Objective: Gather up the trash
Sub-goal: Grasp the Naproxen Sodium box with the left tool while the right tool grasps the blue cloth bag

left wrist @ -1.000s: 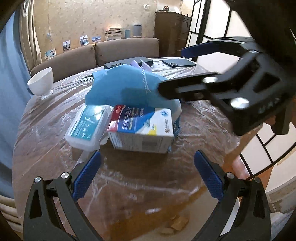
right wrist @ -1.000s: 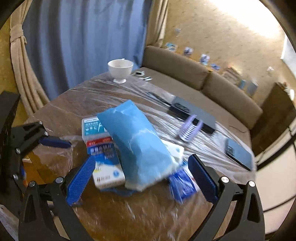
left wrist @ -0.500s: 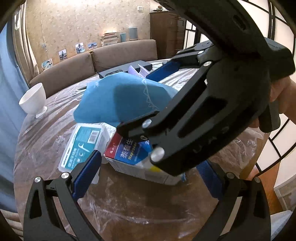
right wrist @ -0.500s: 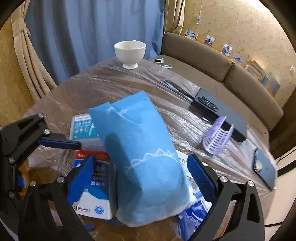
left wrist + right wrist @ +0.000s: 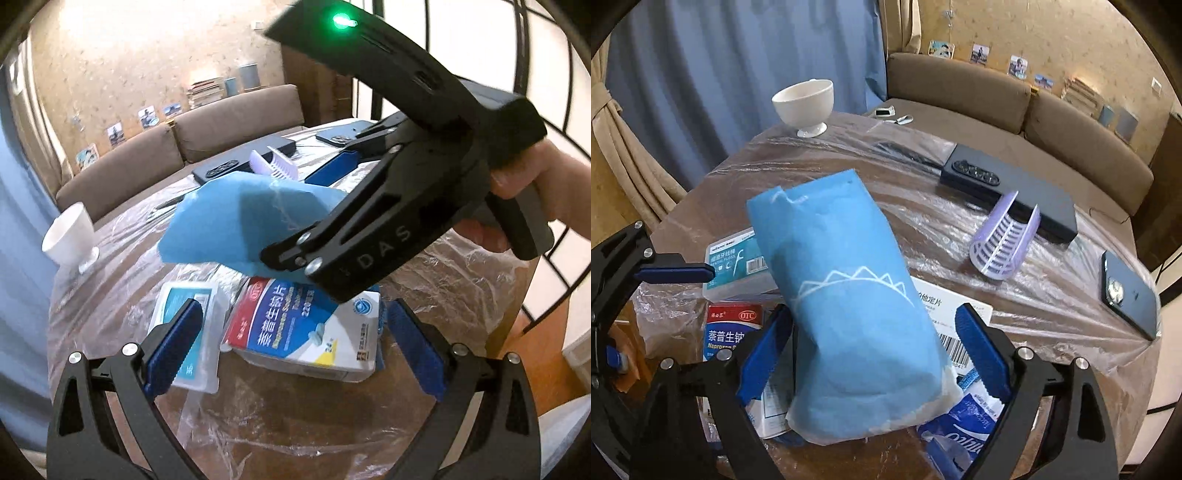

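A blue paper bag (image 5: 849, 314) lies propped on a pile of boxes on a round, plastic-covered table (image 5: 960, 229). Left of the bag, the left gripper (image 5: 295, 347) hangs spread and empty over a red-and-blue medicine box (image 5: 306, 332), with a floss box (image 5: 738, 262) just behind. The right gripper (image 5: 875, 347) straddles the bag's lower half, its jaws closing but not yet pressing. The bag looks light, soft and crushable, best pinched across its fuller lower body. Right of the bag, a lilac rack (image 5: 1004, 243) and phone (image 5: 1126, 295) leave open room; the table edge is near.
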